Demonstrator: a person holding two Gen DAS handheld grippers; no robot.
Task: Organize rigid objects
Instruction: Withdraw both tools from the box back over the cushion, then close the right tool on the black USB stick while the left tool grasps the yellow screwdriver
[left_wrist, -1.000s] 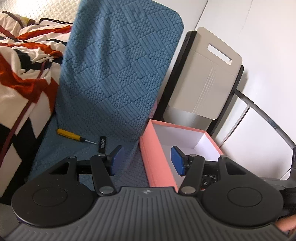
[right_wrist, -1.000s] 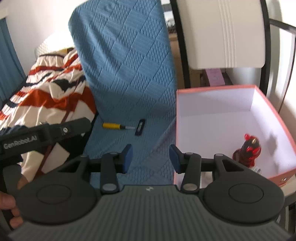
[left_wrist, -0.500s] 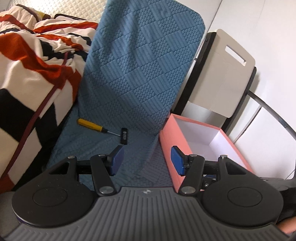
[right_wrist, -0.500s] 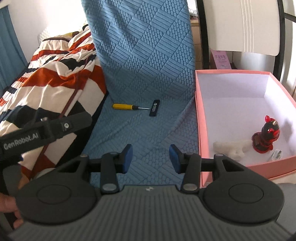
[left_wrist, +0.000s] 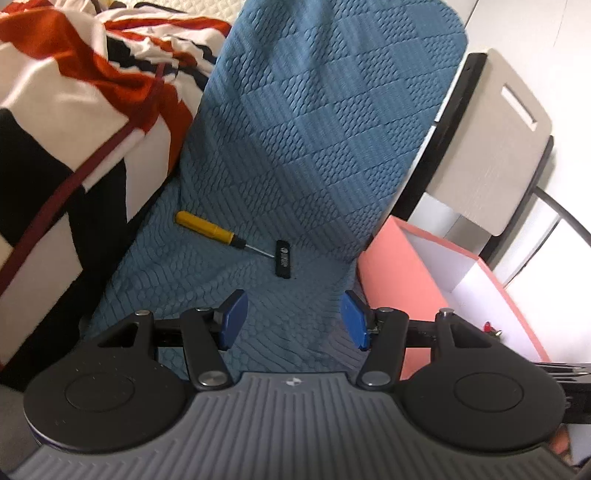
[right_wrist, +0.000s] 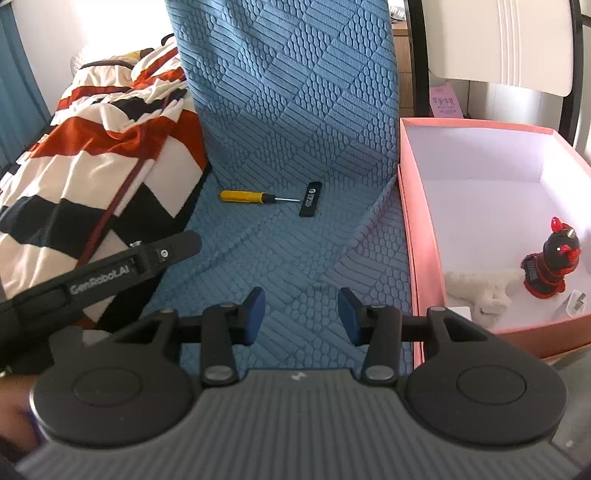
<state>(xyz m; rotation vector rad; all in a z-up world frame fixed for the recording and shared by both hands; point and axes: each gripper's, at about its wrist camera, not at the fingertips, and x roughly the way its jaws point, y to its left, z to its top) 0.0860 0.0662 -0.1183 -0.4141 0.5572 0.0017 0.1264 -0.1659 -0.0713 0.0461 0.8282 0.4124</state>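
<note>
A yellow-handled screwdriver (left_wrist: 210, 230) (right_wrist: 245, 196) lies on the blue quilted chair seat (left_wrist: 266, 306), its tip beside a small black bar (left_wrist: 283, 258) (right_wrist: 310, 199). To the right stands a pink box (left_wrist: 391, 266) (right_wrist: 417, 236) holding a red and black figurine (right_wrist: 550, 264), a white fuzzy toy (right_wrist: 480, 291) and a small white plug (right_wrist: 570, 304). My left gripper (left_wrist: 291, 319) hovers open over the seat, short of the black bar. Over the seat's front, my right gripper (right_wrist: 301, 314) is open too, with nothing between its fingers.
A striped red, white and black blanket (left_wrist: 74, 110) (right_wrist: 103, 158) is heaped at the left. The chair's blue backrest (right_wrist: 288, 81) rises behind the tools. A white chair back (left_wrist: 491, 147) stands behind the box. The left gripper's black body (right_wrist: 99, 273) crosses the right view's lower left.
Both grippers have come down and closer to the seat; the screwdriver and black bar look larger. The left view has swung left, away from the box. Jaw widths are unchanged.
</note>
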